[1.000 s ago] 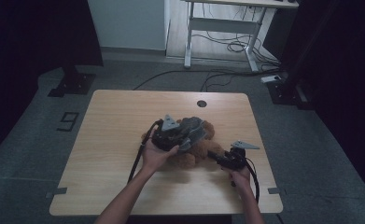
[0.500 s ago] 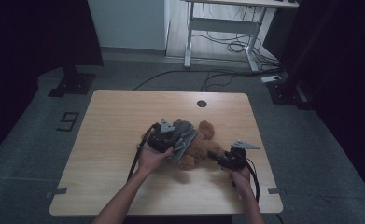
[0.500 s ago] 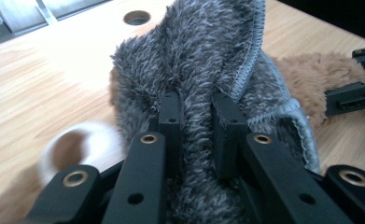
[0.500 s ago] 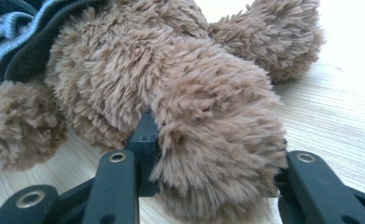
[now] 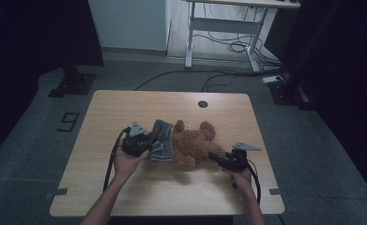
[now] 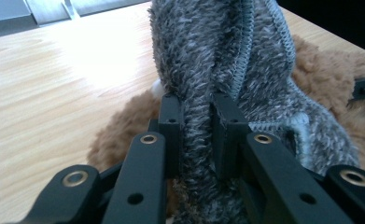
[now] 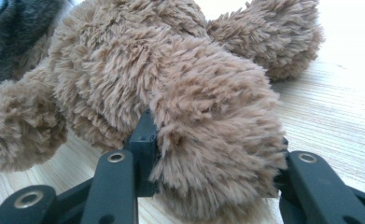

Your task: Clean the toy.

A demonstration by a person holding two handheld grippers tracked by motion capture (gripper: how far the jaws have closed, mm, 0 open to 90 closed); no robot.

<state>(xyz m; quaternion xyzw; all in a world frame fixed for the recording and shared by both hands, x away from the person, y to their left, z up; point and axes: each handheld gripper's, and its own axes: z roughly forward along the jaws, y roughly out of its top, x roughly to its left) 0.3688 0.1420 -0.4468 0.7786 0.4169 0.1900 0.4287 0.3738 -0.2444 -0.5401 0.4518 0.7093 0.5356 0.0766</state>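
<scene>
A brown teddy bear (image 5: 194,144) lies on the wooden table (image 5: 125,108), its head toward the far right. A grey fuzzy knitted garment (image 5: 161,140) is bunched over its left end. My left gripper (image 5: 148,147) is shut on a fold of that garment (image 6: 217,56); in the left gripper view the gripper (image 6: 196,116) has its pads pressing the fabric from both sides, with the bear's fur (image 6: 119,135) behind. My right gripper (image 5: 217,158) is shut on one of the bear's limbs (image 7: 217,130), which bulges between the jaws in the right gripper view.
A round cable hole (image 5: 202,103) sits near the table's far edge. Bare wood lies to the left and front of the bear. Beyond the table stand a white desk frame (image 5: 218,28) with floor cables and a dark stand (image 5: 71,84) at the left.
My left gripper has moved left and slightly toward the person, drawing the grey garment along the bear and baring more of its head end. The right gripper has held still.
</scene>
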